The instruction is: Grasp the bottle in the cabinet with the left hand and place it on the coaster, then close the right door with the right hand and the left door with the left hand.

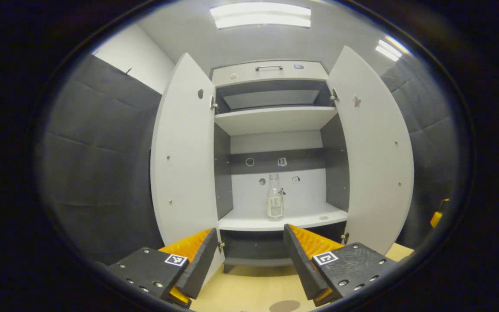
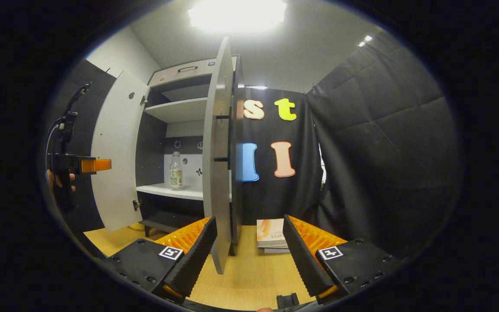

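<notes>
Wide open and holding nothing, my left hand-held gripper (image 1: pixel 249 260) faces the clear plastic bottle (image 1: pixel 275 197), upright on the white cabinet's lower shelf (image 1: pixel 249 223). Right gripper view: my right hand-held gripper (image 2: pixel 249 253) gapes empty by the grey right door (image 2: pixel 217 173); bottle stands inside.

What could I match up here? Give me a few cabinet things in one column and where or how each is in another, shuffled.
1. bottle
2. coaster
3. right door
4. left gripper

A. swung wide open
B. flat on the wooden table
C. standing on the cabinet's lower shelf
D. open, holding nothing

Pairs: 1-C, 2-B, 3-A, 4-D
</notes>
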A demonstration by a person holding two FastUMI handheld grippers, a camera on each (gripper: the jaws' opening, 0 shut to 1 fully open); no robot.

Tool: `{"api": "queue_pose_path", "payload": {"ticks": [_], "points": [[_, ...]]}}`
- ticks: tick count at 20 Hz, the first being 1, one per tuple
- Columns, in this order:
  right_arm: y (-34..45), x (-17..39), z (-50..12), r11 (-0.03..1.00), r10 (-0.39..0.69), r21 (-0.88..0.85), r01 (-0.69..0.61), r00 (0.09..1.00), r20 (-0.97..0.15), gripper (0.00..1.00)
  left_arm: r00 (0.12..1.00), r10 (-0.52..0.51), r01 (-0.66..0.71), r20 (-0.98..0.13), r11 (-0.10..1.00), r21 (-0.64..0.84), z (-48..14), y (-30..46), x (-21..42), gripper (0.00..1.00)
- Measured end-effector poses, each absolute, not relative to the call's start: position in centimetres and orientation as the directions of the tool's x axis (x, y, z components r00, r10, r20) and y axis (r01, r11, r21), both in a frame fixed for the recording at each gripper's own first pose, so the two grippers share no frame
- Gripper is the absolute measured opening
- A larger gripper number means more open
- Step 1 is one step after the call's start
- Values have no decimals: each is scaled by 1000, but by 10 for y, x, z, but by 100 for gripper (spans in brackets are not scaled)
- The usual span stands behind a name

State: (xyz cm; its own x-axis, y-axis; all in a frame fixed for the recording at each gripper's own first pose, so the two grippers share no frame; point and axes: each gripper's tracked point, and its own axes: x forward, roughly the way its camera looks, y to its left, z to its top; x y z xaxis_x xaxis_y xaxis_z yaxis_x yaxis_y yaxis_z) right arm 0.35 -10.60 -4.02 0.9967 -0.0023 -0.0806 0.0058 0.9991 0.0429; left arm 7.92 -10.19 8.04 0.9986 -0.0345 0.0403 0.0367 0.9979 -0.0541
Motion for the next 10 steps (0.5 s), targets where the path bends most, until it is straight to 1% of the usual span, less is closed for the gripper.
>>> {"api": "queue_pose_path", "payload": {"ticks": [9,10], "points": [[-109,21,-42,996,-90,19,92,992,-88,97,991,-102,107,90,992,-62,108,-112,161,91],[-110,23,-42,994,-104,12,105,991,-88,97,989,-112,119,92,991,-68,110,-114,170,89]]}}
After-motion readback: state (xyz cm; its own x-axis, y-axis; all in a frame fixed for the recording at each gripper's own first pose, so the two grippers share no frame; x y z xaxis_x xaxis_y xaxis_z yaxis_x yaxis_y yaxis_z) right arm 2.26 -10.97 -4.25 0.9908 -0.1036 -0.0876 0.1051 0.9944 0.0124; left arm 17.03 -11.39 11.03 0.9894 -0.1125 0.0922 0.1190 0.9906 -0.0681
